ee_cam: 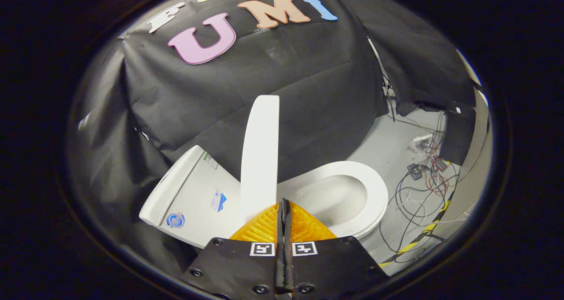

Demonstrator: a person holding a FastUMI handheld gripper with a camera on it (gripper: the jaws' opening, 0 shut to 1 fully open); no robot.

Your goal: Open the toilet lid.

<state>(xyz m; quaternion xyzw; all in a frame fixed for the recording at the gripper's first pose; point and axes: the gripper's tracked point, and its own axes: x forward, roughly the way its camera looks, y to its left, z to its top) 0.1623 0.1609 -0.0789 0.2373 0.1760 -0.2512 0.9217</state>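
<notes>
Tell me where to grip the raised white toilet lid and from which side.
Grip the white plastic toilet lid across its thin free edge near the top. It stands upright, edge-on beyond the gripper, whose jaws are closed with nothing between. Come from the oval white seat side; the cistern blocks the other.

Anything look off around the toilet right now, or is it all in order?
The toilet lid stands raised, just ahead of the shut jaws of the gripper, and the seat looks intact. One oddity: loose cables sprawl tangled over the floor beyond the bowl.
</notes>
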